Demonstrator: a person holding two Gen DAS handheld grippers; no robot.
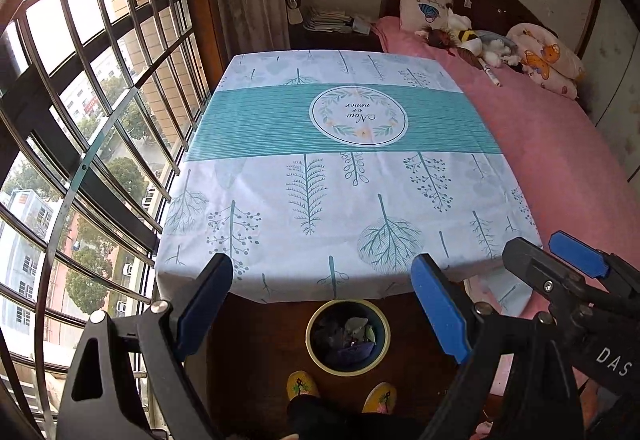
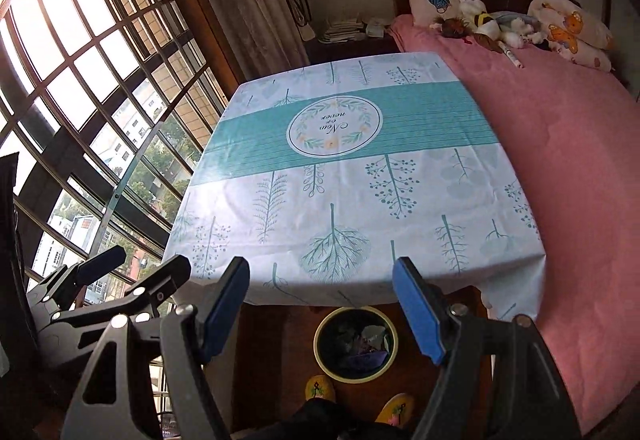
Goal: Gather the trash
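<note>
1. While both grippers hang above the near edge of the table, the left gripper (image 1: 322, 306) has its blue-padded jaws spread wide with nothing between them
2. Right gripper (image 2: 322, 310): jaws likewise spread wide, nothing gripped; seen through the gap are the tablecloth edge and the floor below
3. Each gripper shows in the other's view: the right one at the right edge of the left wrist view, the left one at the lower left of the right wrist view
4. Trash bin (image 1: 348, 338), round, pale yellow rim, stands on the dark wooden floor (image 1: 260, 340) just in front of the table's near edge, partly under the cloth overhang; it holds crumpled trash (image 1: 354, 332) in grey, white and purple
5. Tablecloth (image 1: 320, 200), white with teal tree prints, a teal band across the middle and a round "Now or never" emblem (image 1: 359, 117); its top lies bare
6. Person's feet in yellow slippers (image 1: 302, 384) stand on the floor just near side of the bin, dark trouser legs above them
7. Barred window (image 1: 92, 120) runs along the left of the table; buildings and trees outside
8. Bed with pink sheet (image 1: 560, 160) lies to the right, touching or just beside the table; soft toys (image 1: 472, 40), a marker pen (image 1: 491, 74) and pillows sit at its head
9. Stack of books or papers (image 1: 328, 18) lies beyond the table's far edge
</note>
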